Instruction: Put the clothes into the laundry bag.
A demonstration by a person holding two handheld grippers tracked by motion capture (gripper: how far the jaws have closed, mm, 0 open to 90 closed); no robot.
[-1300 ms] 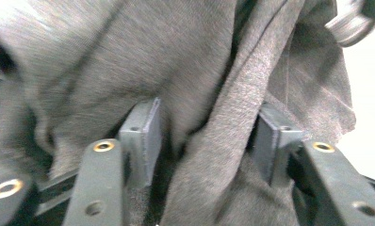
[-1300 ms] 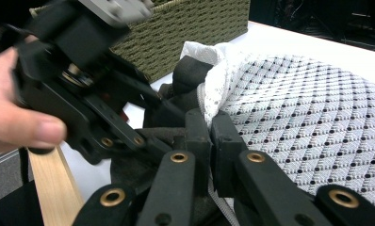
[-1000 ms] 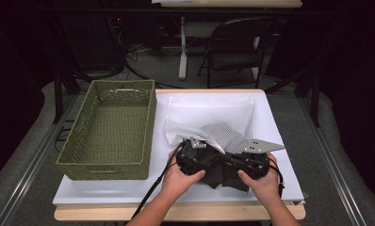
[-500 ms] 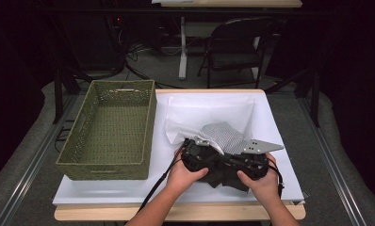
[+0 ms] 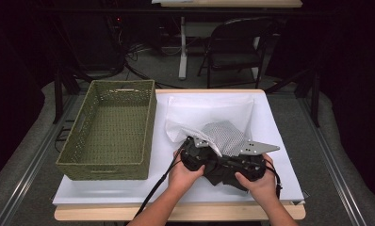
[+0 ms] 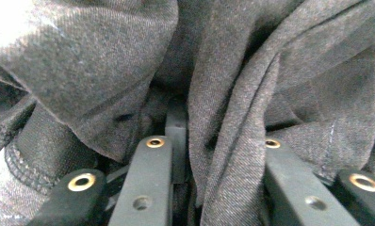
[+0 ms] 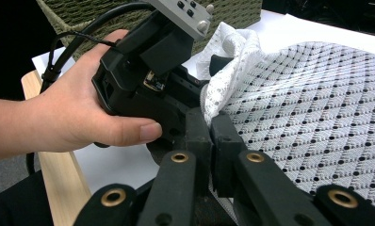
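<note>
Folding step in hand — left gripper [image 5: 200, 153] fingers, just closing, pinch the dark cloth [image 6: 251, 117]; right gripper [image 7: 209, 136], nearly shut, nips the patterned cloth's [image 7: 317, 94] edge — next, a joint lift.

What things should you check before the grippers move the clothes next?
1. Left gripper has the dark cloth: ok. Its jaws have just been closing and a fold sits between them.
2. Right gripper shut on the patterned cloth: ok, jaws pinched at its edge.
3. Green basket free to take clothes: ok, nothing lying in it.
4. Cable clear of the cloth: ok, it trails toward the table's near edge.
5. Both cloths separate: cannot tell, they overlap.
6. White sheet flat: not ok, wrinkled.
</note>
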